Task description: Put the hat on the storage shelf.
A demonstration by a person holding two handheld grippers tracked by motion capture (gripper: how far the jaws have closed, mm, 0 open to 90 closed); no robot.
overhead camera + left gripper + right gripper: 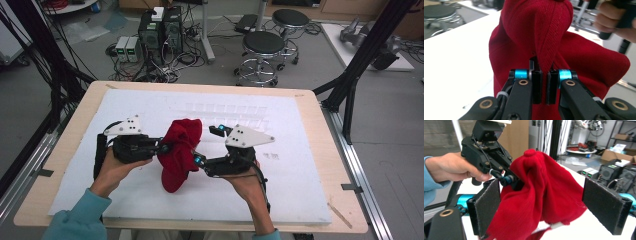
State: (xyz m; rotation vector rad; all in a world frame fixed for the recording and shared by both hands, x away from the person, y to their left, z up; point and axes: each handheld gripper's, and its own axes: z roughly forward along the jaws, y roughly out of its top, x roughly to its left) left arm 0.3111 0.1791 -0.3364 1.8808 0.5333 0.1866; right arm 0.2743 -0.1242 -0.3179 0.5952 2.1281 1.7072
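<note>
Your left gripper [543,87] is clamped on a fold of the red cap [180,150], holding it up over the white table [300,190]. Your right gripper [549,212] has its jaws wide apart around the cap, not touching.

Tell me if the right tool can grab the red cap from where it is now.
Probably yes. The right tool stands wide open with the red cap hanging between its pads, nothing in between. The left tool pinches the cap and holds it up.
</note>
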